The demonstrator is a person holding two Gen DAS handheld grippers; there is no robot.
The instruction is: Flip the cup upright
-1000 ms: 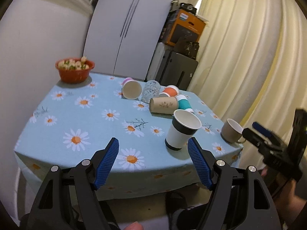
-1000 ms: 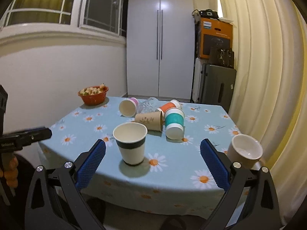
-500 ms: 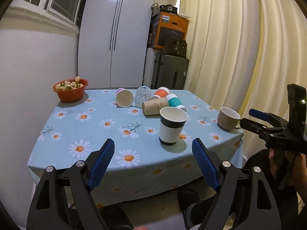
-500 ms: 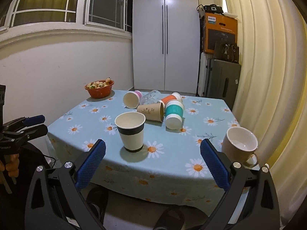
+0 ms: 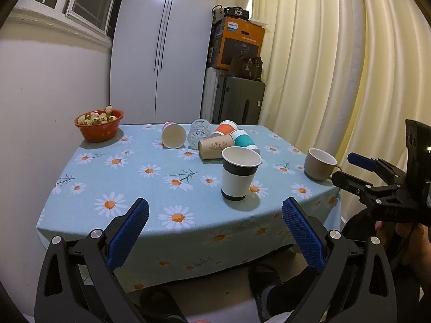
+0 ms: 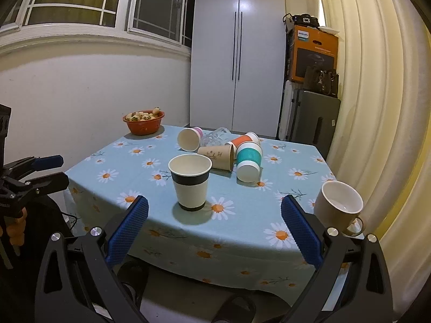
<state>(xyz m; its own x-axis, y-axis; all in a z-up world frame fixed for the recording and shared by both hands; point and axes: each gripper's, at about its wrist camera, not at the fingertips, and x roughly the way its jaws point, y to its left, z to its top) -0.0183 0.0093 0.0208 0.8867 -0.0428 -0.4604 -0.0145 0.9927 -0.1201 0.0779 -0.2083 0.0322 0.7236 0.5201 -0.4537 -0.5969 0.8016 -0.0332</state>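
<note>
The paper cup (image 5: 240, 173) with the black band stood upright on the table (image 5: 113, 183), mouth up, near the front edge and apart from everything else; the right wrist view showed its cream inside (image 6: 190, 181) more plainly. Behind it lay a huddle of tipped cups: a brown cup (image 5: 214, 148) on its side, a teal-banded cup (image 5: 243, 140) touching it, an orange-banded cup (image 5: 225, 129) further back, a clear glass (image 5: 200, 133) and a pink-rimmed cup (image 5: 173, 135) with its mouth facing the camera. From the right wrist the teal-banded cup (image 6: 249, 162) showed its white base end toward the viewer, a thing the left view half hid behind the upright cup. A beige mug (image 5: 319, 167) stood upright near the table's right corner; only the right wrist view (image 6: 338, 207) showed its handle hanging toward the edge. A red bowl (image 5: 99, 123) of pale fruit sat at the far left corner by the wall. The left gripper (image 5: 215, 231) hung before the table edge with its blue pads spread wide and nothing between them, and the right gripper (image 6: 214, 231) was likewise spread wide and empty. Each view caught the other tool at its margin, held off the table. A white cupboard (image 6: 237, 53) and a cream curtain (image 5: 336, 67) stood behind.
</note>
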